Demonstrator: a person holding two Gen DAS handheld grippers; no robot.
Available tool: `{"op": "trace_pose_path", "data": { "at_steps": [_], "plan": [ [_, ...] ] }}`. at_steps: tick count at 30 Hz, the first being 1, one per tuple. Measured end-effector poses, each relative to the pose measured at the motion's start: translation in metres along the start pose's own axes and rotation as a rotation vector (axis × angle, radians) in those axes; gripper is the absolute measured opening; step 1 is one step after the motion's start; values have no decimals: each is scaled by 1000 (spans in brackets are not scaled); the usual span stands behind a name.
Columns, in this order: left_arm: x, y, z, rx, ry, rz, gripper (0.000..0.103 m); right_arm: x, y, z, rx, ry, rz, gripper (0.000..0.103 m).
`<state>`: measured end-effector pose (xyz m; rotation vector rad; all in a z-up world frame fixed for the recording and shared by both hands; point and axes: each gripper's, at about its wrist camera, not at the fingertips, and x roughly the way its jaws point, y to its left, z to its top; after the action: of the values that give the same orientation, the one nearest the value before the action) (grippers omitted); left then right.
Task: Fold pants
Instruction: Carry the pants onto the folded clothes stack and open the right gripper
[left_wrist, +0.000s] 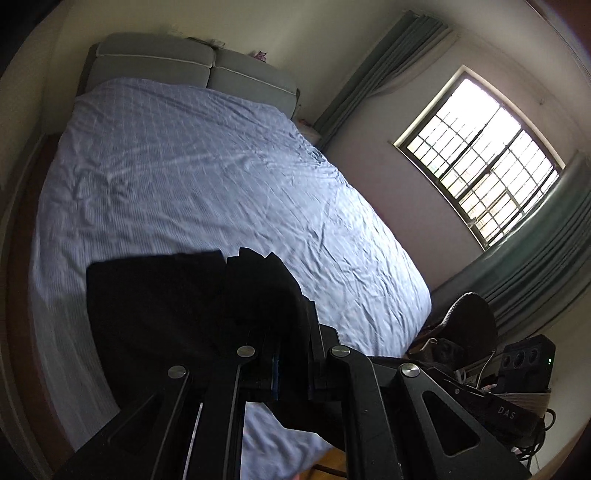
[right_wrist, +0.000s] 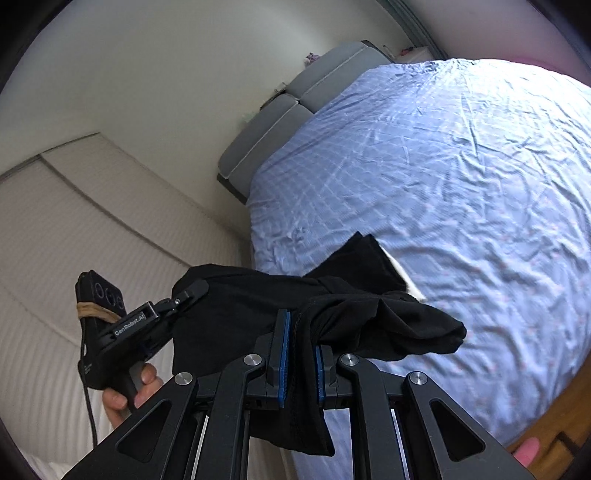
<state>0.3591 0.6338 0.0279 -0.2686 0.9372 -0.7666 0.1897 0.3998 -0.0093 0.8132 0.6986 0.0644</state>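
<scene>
The black pants (left_wrist: 159, 306) hang in the air above the near end of the bed, stretched between both grippers. My left gripper (left_wrist: 291, 354) is shut on one bunched edge of the pants, which drapes over its fingers. My right gripper (right_wrist: 301, 354) is shut on the other bunched edge (right_wrist: 369, 325), with cloth pinched between its blue pads (right_wrist: 283, 354) and hanging below. The left gripper also shows in the right wrist view (right_wrist: 188, 291), clamped on the pants at the left. A white tag (right_wrist: 406, 280) shows on the far hanging part.
The bed with a wrinkled light-blue checked sheet (left_wrist: 207, 177) fills the middle, with a grey headboard (left_wrist: 192, 70) at the far end. A window (left_wrist: 480, 155) and green curtains (left_wrist: 546, 266) are at right. A dark chair (left_wrist: 469, 325) and cluttered items stand by the bed's right corner.
</scene>
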Motion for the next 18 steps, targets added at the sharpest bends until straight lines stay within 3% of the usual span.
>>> {"op": "trace_pose_path", "data": {
  "at_steps": [6, 12, 15, 18],
  "plan": [
    [36, 66, 66, -41, 7, -47, 11, 63, 25, 30, -9, -7, -64, 13],
    [80, 106, 120, -51, 0, -103, 11, 110, 48, 62, -75, -45, -166, 13],
    [108, 130, 132, -19, 43, -89, 11, 134, 43, 60, -45, -30, -210, 13],
    [150, 166, 124, 5, 155, -12, 12, 169, 26, 40, 21, 28, -259, 13]
  ]
}}
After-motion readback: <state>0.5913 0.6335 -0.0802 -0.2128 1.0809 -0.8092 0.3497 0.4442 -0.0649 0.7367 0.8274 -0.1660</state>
